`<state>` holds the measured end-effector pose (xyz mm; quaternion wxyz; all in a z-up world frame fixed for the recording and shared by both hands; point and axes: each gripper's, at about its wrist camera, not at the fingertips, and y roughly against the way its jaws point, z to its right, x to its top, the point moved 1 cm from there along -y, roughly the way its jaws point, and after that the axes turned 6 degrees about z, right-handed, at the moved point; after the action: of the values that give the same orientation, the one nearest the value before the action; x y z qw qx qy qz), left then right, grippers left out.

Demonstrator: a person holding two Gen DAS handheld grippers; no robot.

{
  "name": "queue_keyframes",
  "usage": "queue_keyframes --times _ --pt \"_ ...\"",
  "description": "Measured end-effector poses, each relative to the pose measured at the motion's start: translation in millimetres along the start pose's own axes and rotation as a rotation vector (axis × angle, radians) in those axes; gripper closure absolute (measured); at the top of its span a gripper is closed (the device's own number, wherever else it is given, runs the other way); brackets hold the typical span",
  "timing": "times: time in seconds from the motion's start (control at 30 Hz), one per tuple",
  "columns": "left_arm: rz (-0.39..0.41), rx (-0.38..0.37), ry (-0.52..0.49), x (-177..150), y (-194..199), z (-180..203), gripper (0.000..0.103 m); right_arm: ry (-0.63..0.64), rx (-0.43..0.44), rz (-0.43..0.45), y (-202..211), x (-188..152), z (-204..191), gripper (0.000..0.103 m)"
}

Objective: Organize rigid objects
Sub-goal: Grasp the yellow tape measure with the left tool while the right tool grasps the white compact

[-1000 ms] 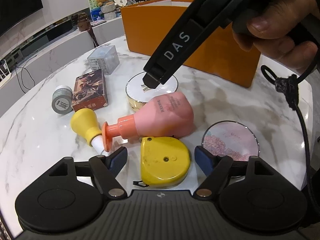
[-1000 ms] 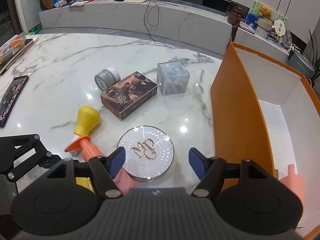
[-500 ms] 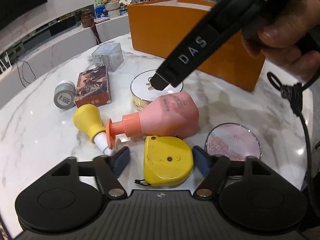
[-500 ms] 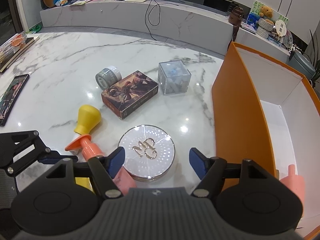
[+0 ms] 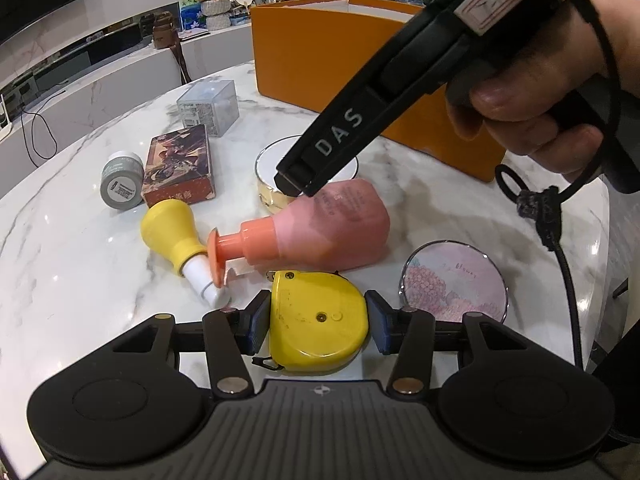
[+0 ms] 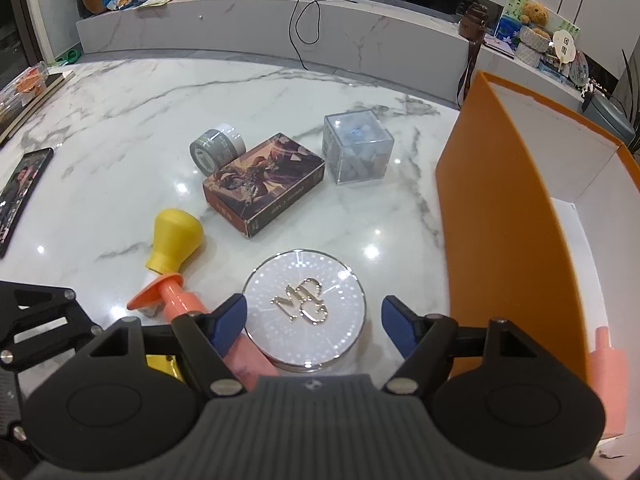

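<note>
A yellow tape measure [image 5: 320, 332] lies flat on the white marble table [image 5: 72, 272], between the blue pads of my left gripper [image 5: 318, 320]. Its jaws are closing and both pads meet the case's sides. Just behind it a pink pump bottle [image 5: 328, 228] lies on its side. My right gripper [image 6: 312, 320] hangs over a round white compact [image 6: 304, 304]. Its jaws are opening, and the pads stand clear of the compact's rim on both sides. An orange box [image 6: 500, 220] stands open at the right, with a pink item [image 6: 606, 380] inside.
A yellow bulb-shaped bottle [image 5: 168, 228] touches the pump head. A picture card box [image 6: 264, 180], a grey jar [image 6: 218, 152] and a clear cube [image 6: 358, 148] lie further back. A floral round disc [image 5: 454, 284] sits right of the tape measure. A phone [image 6: 20, 192] rests at the table's left edge.
The left jaws have drawn in from wide apart until the pads reach the tape measure. The right jaws have spread a little around the compact. Neither hand has shifted much.
</note>
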<state>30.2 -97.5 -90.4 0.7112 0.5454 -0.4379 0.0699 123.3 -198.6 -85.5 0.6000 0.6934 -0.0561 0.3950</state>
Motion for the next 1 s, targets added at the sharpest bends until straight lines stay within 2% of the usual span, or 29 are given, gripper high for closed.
queue_keyframes --times 0.5,0.73,1.0 --pt "-0.001 -0.002 0.005 -5 7 -11 0.046 -0.02 0.002 -0.052 -27 2 -4 0.027" --pt "-0.002 -0.001 0.006 -7 8 -13 0.046 -0.08 0.041 -0.074 -37 0 5 0.027" --pt "-0.006 0.04 0.012 -5 14 -16 0.046 -0.062 0.034 -0.073 -37 0 2 0.028"
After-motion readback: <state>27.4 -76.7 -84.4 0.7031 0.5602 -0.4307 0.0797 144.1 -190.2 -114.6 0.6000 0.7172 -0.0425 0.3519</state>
